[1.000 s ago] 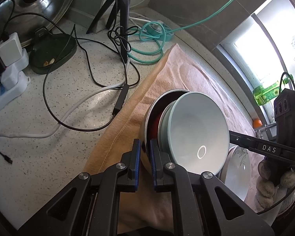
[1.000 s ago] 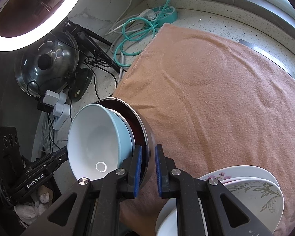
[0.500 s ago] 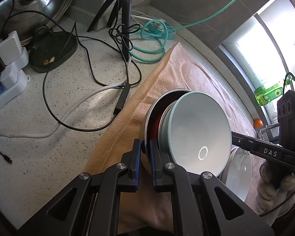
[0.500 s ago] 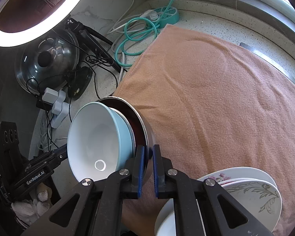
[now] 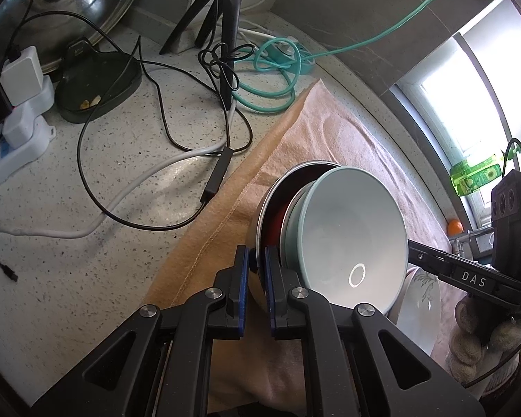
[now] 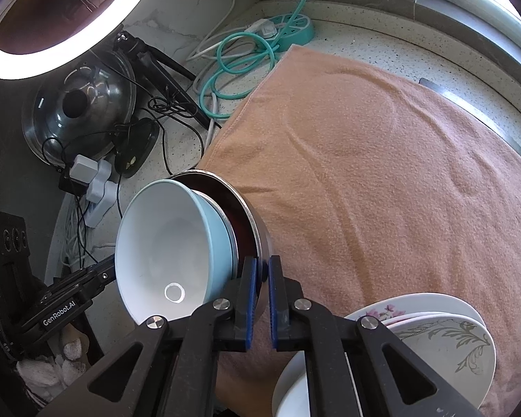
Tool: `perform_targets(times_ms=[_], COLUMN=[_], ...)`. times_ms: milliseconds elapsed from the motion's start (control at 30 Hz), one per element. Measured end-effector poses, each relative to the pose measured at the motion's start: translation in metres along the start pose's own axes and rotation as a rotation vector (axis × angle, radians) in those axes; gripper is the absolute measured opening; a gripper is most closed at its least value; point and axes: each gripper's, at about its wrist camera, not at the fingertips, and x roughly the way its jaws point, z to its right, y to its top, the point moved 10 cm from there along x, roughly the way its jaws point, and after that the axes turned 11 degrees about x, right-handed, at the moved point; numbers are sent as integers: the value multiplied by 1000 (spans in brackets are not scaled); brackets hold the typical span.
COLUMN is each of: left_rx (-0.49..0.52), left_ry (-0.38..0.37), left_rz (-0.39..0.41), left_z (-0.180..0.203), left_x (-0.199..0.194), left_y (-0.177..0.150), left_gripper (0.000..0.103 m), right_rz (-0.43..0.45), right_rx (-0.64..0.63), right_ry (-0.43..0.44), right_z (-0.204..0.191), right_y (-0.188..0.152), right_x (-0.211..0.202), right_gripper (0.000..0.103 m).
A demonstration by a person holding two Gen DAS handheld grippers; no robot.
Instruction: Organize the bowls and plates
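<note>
**Inspector:** Presently, both tools are engaged on one nested stack. The left gripper (image 5: 257,271) is clamped on the rim of the steel bowl (image 5: 260,222), pads pressing either side of the metal edge. The right gripper (image 6: 263,278) pinches the same steel rim from the opposite side; its jaws have just been closing, with that rim between them.

**Supervisor:** And the contents?

**Inspector:** A pale blue bowl (image 6: 170,253) sits inside the steel one, with what appears to be a further thin rim between them. The stack is tipped on edge, openings facing sideways, over the near edge of the pink towel (image 6: 382,173). Whether it rests on the cloth I cannot tell.

**Supervisor:** Progress?

**Inspector:** Partial, in my judgement. Bowls are already nested. Floral plates (image 6: 441,333) lie piled just beside the right tool, overlapping unevenly. Remaining: set the bowl stack down level, and likely square up the plates.
</note>
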Motion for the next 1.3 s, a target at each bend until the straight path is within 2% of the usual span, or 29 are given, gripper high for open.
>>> perform_targets(times_ms=[1300], left_rx=[34], left_ry=[-5], left_rz=[41], left_z=[11], left_x=[-16], left_y=[11], left_gripper=[7], right_rz=[35], right_rx=[26], right_ry=[11], right_z=[-4], right_y=[-2], right_x=[-19], right_gripper=[6])
